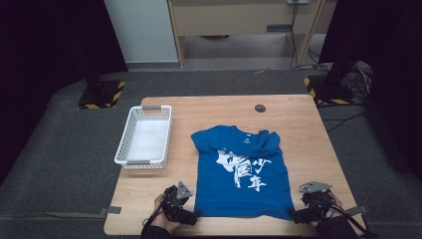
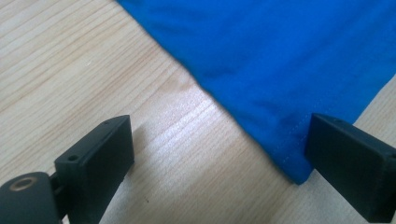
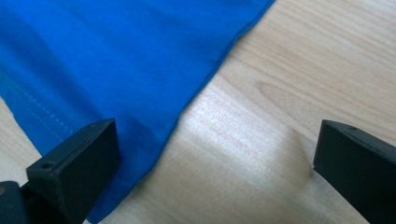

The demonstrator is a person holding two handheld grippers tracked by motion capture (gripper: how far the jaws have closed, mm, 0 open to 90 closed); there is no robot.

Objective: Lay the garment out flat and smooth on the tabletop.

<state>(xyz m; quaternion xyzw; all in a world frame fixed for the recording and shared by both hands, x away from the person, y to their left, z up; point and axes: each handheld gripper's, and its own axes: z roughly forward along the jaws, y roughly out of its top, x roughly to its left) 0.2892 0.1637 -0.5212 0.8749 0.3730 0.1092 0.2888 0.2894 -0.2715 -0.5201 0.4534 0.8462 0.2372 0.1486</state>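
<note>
A blue T-shirt (image 1: 242,172) with white print lies flat on the wooden table (image 1: 298,124), collar away from me. My left gripper (image 1: 193,216) is open at the shirt's near left hem corner. In the left gripper view that gripper (image 2: 219,163) has the shirt's hem corner (image 2: 289,158) between its wide-set jaws, close to the right jaw. My right gripper (image 1: 294,216) is open at the near right hem corner. The right gripper view shows this gripper (image 3: 215,163) with the shirt's edge (image 3: 140,126) next to the left jaw and bare wood towards the right jaw.
A white mesh basket (image 1: 145,136) stands on the table's left side, beside the shirt. A round dark cable hole (image 1: 260,108) is near the far edge. Bare wood surrounds the shirt on both sides.
</note>
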